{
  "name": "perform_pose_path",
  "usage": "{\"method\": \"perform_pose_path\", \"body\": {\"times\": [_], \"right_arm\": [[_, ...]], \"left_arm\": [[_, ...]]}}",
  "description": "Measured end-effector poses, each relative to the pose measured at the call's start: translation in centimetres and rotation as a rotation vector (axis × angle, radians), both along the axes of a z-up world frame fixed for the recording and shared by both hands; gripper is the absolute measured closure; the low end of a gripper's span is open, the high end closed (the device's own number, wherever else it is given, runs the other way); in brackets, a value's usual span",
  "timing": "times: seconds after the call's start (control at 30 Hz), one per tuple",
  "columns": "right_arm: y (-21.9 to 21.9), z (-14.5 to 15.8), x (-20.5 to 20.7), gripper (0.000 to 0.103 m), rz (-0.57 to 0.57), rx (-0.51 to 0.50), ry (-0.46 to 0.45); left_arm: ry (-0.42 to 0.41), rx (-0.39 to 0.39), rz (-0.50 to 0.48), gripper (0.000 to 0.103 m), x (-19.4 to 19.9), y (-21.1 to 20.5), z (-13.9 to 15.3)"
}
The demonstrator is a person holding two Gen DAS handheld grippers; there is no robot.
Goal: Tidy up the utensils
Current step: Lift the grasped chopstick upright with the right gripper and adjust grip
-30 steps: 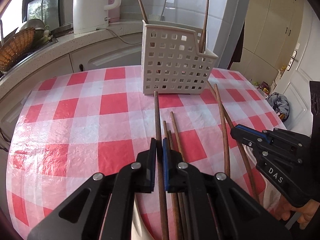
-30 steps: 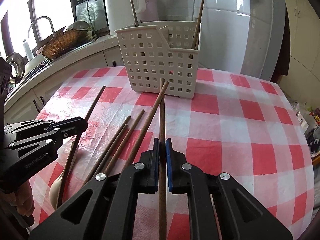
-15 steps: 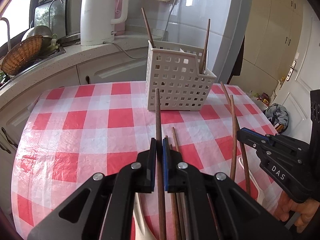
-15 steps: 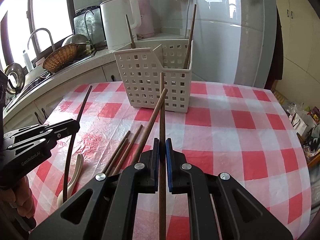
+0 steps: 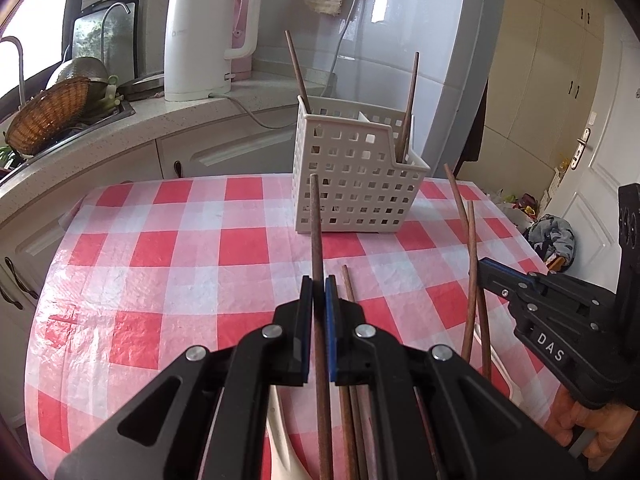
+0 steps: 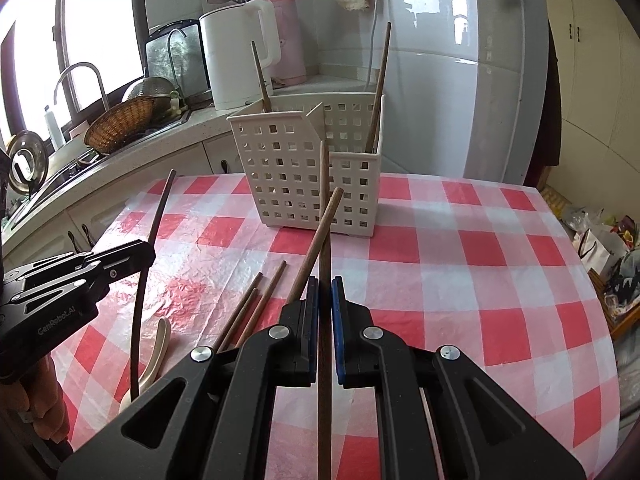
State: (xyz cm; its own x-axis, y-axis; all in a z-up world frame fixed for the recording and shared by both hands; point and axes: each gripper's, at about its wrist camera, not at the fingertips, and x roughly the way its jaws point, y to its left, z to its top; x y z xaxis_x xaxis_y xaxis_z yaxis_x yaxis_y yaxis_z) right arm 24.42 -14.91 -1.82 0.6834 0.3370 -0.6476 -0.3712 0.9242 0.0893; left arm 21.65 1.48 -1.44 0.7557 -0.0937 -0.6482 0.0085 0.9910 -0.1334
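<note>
A white perforated basket (image 5: 360, 184) (image 6: 280, 168) stands at the far side of the checked table with two brown chopsticks (image 5: 410, 108) upright in it. My left gripper (image 5: 319, 284) (image 6: 150, 246) is shut on one brown chopstick (image 5: 316, 232), whose tip points at the basket. My right gripper (image 6: 325, 284) (image 5: 482, 266) is shut on a straight chopstick (image 6: 325, 200); a second stick (image 6: 320, 232) leans across it. Loose chopsticks (image 6: 260, 300) (image 5: 347, 288) and a white spoon (image 6: 158, 344) lie on the cloth between the two grippers.
A white kettle (image 5: 200, 40) and a pink flask (image 6: 280, 36) stand on the counter behind the table. A wicker basket (image 5: 48, 116) sits by the sink at the left. Bags and cloth (image 6: 600, 240) lie on the floor past the right table edge.
Both grippers have tipped upward with their chopsticks still clamped. The far ends of the sticks have lifted off the cloth, and the basket sits lower in both views.
</note>
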Motion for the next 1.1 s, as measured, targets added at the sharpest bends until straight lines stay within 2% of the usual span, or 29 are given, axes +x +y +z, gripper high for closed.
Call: {"method": "perform_pose_path", "body": {"times": [0.17,0.3,0.4,0.6,0.77,0.93,0.97,1.03,1.1], "right_arm": [[0.8,-1.0,-0.2,0.094,0.005,-0.010,0.016],[1.4,-1.8,-0.3,0.094,0.024,0.001,0.037],[1.5,-1.8,-0.4,0.094,0.034,0.030,0.045],[2.9,-3.0,-0.5,0.094,0.061,0.006,0.073],[3.7,-4.8,-0.2,0.094,0.063,-0.048,0.112],[2.8,-6.0,0.4,0.094,-0.001,-0.073,0.132],[2.8,-6.2,0.5,0.094,-0.009,-0.089,0.133],[3.7,-6.6,0.3,0.094,-0.004,-0.189,0.105],[4.5,-6.8,-0.3,0.094,0.018,-0.229,0.081]], "left_arm": [[0.001,-0.013,-0.021,0.097,-0.1,-0.5,-0.3],[0.019,-0.071,-0.086,0.097,0.0,-1.2,-0.7],[0.036,-0.086,-0.104,0.097,0.3,-1.6,-1.3],[0.078,-0.140,-0.129,0.097,0.9,-1.7,-2.6],[0.105,-0.152,-0.087,0.097,1.1,-0.5,-3.6],[0.112,-0.149,-0.065,0.097,1.1,0.4,-4.0],[0.115,-0.150,-0.063,0.097,1.2,0.5,-4.1],[0.120,-0.154,-0.060,0.097,1.2,0.6,-4.4],[0.121,-0.157,-0.062,0.097,1.2,0.6,-4.5]]}}
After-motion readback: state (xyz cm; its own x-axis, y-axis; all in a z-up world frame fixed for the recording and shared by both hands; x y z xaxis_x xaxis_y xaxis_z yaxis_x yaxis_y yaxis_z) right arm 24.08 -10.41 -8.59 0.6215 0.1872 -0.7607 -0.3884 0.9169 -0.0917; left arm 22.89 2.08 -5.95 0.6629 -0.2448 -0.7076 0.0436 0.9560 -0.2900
